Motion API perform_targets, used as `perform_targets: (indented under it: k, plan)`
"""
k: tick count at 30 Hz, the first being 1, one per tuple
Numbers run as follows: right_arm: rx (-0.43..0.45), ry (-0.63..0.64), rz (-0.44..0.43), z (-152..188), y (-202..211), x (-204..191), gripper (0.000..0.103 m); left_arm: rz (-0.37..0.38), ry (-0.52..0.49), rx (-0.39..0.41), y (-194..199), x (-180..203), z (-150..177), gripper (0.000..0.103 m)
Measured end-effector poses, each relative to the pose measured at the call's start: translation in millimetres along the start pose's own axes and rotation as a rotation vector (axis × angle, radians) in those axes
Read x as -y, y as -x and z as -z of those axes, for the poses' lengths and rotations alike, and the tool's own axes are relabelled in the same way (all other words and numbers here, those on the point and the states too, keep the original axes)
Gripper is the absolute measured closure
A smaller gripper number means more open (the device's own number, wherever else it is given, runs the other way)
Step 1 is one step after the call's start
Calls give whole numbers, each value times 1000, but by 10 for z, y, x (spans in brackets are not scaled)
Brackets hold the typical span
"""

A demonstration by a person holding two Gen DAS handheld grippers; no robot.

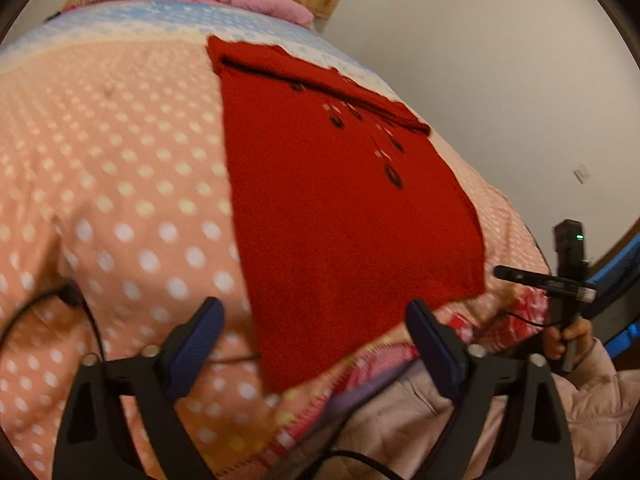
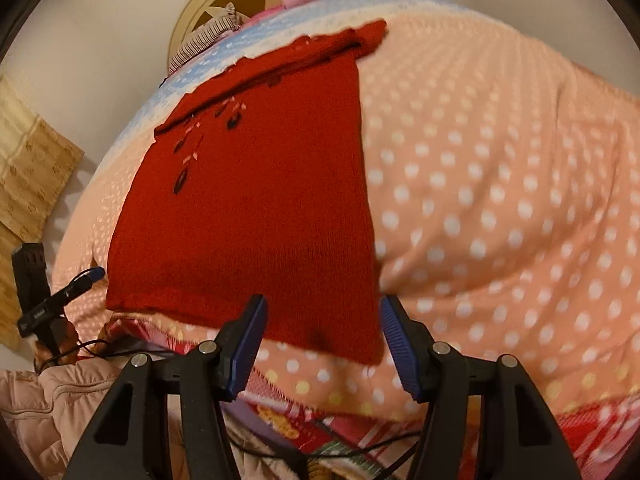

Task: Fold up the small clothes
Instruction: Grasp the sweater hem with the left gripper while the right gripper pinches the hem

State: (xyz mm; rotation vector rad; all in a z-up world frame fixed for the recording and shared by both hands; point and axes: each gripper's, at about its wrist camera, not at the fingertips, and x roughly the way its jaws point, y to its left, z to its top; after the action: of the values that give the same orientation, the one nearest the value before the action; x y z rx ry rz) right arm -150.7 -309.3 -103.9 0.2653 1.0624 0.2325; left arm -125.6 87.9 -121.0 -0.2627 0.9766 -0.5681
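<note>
Item: red knitted garment (image 1: 344, 216), folded into a long rectangle with small dark and pale embroidered motifs near its far end, lying flat on a peach bedcover with white polka dots (image 1: 132, 184). Its near hem lies just ahead of and between the fingertips of the left gripper (image 1: 316, 316), whose blue-padded fingers (image 1: 200, 332) stand wide apart with nothing pressed between them; the near corner of the cloth shows in the gap, whether above or touching it cannot be told. In the right wrist view the same garment's near right corner sits between the fingertips of the right gripper (image 2: 323, 320), fingers (image 2: 248, 340) moderately spread and not clamped on the fabric. Beyond the fingers, at the far edge of the bed: a pale blue band of the cover (image 1: 132, 16), a pink folded cloth (image 1: 264, 0), a striped grey fabric piece (image 2: 208, 40). To the right of the left fingers: the other handheld tool gripped by a hand (image 1: 568, 340), and a quilted pale pink sleeve (image 1: 600, 396). Below the fingers: a red patterned blanket edge (image 2: 352, 428) and black cable (image 1: 40, 304).
</note>
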Motion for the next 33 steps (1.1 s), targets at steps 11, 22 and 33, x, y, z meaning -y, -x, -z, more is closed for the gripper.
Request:
perform_targets:
  k: [11, 22, 33]
  plan:
    - [-55, -35, 26, 107, -282, 78, 44, 75, 64, -82, -190, -41, 67, 25]
    - [-105, -116, -147, 117, -364, 225, 94, 131, 63, -124, -252, -1, 89, 85]
    - [57, -76, -299, -506, 145, -109, 95, 158, 57, -23, -49, 19, -632, 89]
